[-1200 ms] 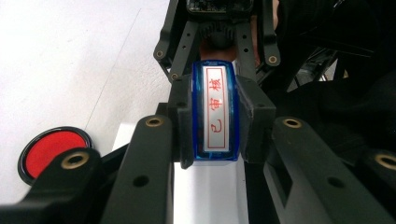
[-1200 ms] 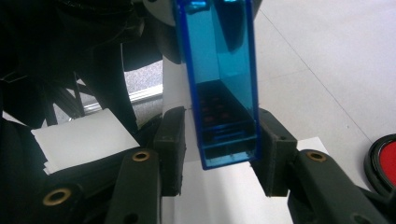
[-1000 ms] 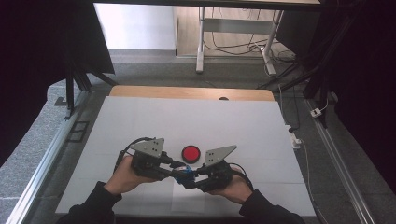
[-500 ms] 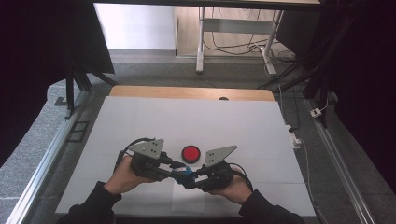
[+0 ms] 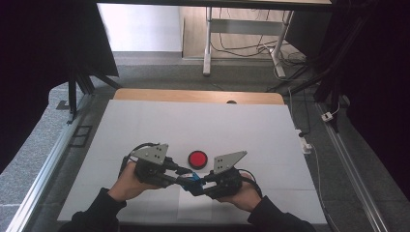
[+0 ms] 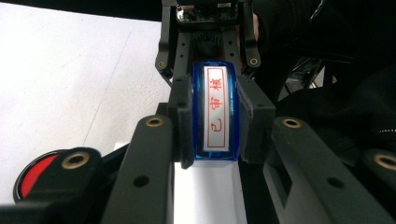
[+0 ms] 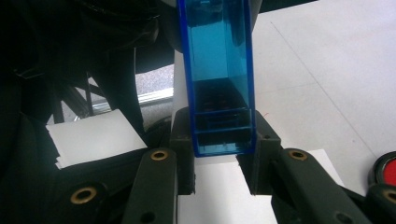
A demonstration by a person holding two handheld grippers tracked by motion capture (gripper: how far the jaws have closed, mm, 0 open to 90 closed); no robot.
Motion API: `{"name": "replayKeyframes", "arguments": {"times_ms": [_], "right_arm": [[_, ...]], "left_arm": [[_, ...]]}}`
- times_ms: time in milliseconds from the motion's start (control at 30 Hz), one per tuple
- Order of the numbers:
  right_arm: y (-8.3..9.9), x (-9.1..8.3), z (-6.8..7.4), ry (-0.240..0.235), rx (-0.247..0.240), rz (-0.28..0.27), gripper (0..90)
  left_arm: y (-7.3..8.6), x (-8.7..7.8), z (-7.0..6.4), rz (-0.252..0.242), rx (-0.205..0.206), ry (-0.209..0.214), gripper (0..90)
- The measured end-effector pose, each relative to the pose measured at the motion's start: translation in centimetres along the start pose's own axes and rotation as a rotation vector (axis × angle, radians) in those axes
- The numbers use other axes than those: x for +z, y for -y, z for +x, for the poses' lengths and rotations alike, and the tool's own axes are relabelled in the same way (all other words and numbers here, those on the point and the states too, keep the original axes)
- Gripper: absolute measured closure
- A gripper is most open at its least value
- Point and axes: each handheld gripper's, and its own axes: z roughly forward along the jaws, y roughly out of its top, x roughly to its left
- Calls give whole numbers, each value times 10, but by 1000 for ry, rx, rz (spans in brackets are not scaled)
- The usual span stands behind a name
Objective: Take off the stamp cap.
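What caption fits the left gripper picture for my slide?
Left gripper clamps a blue stamp with red characters, the right gripper holding its far end, above the white table.

Stamp (image 5: 194, 178) between tongs, before pad (image 5: 197, 158).

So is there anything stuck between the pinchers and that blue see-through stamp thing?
No, nothing visible. The left gripper has its jaws pressed straight on the sides of the clear blue plastic stamp, and the right gripper clamps its other end the same way. Only white paper lies underneath.
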Motion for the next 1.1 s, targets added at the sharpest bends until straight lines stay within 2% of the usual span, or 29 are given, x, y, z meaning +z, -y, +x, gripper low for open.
{"name": "replayKeyframes", "arguments": {"times_ms": [500,867,1100], "right_arm": [[0,0,1,-2,9,13,697],[0,0,1,-3,10,12,697],[1,0,0,3,9,-17,690]], "left_arm": [[0,0,1,8,6,9,705],[0,0,1,-3,1,13,705],[3,-1,3,-25,-13,16,705]]}}
